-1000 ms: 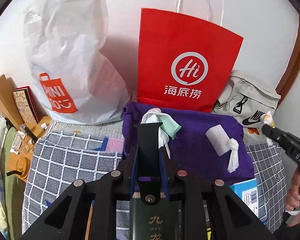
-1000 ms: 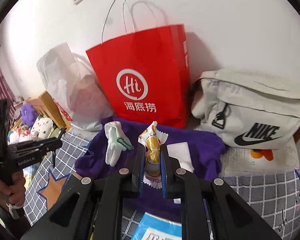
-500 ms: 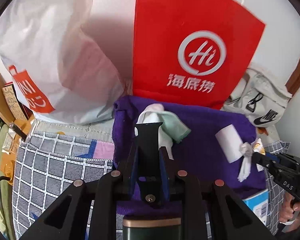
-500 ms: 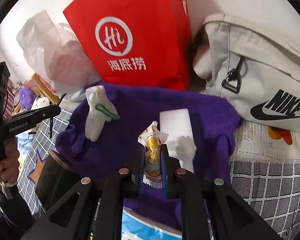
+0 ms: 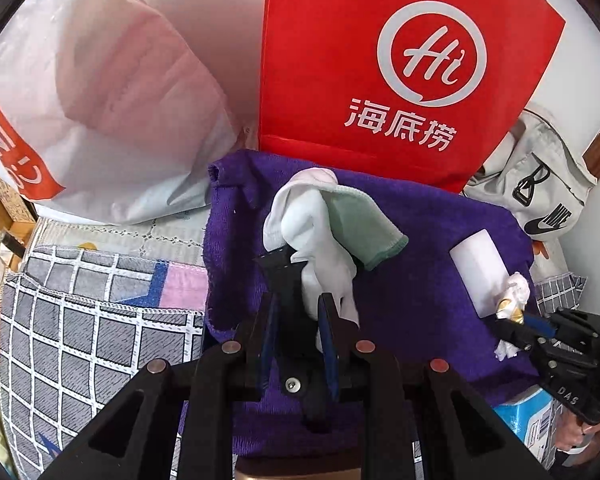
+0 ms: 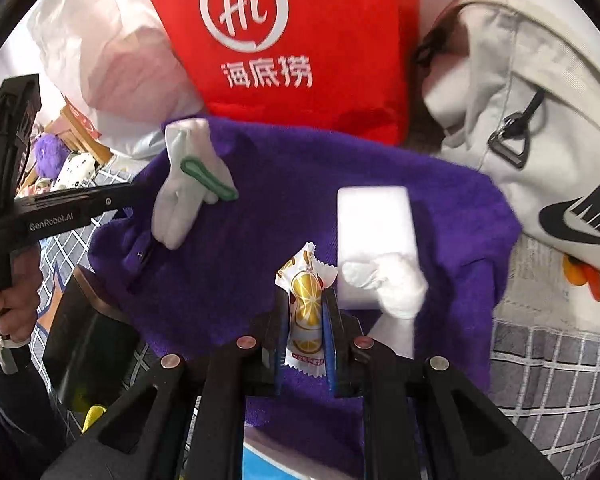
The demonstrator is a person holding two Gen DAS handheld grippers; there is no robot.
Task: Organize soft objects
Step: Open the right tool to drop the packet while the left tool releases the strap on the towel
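A purple towel [image 5: 420, 280] lies spread in front of the bags. On it rest a white sock with green trim [image 5: 320, 236], a white foam block [image 6: 374, 224] and a crumpled white wad [image 6: 400, 284]. My left gripper [image 5: 299, 300] is shut on a black strap [image 5: 284, 276], whose tip leans against the sock. My right gripper [image 6: 305, 300] is shut on an orange-print candy packet [image 6: 305, 304], low over the towel beside the block. In the left wrist view the right gripper [image 5: 508, 328] shows at the towel's right edge.
A red paper bag [image 5: 400, 60], a white plastic bag [image 5: 112, 92] and a grey Nike bag [image 6: 540, 120] stand against the wall behind the towel. Grey checked bedding [image 5: 80, 320] lies to the left. A blue-white pack [image 5: 528, 420] and a dark box [image 6: 88, 332] sit under the towel's near edge.
Both grippers have sunk toward the purple towel, each keeping its hold. The strap's tip now rests against the sock, and the candy packet hangs close beside the white block.
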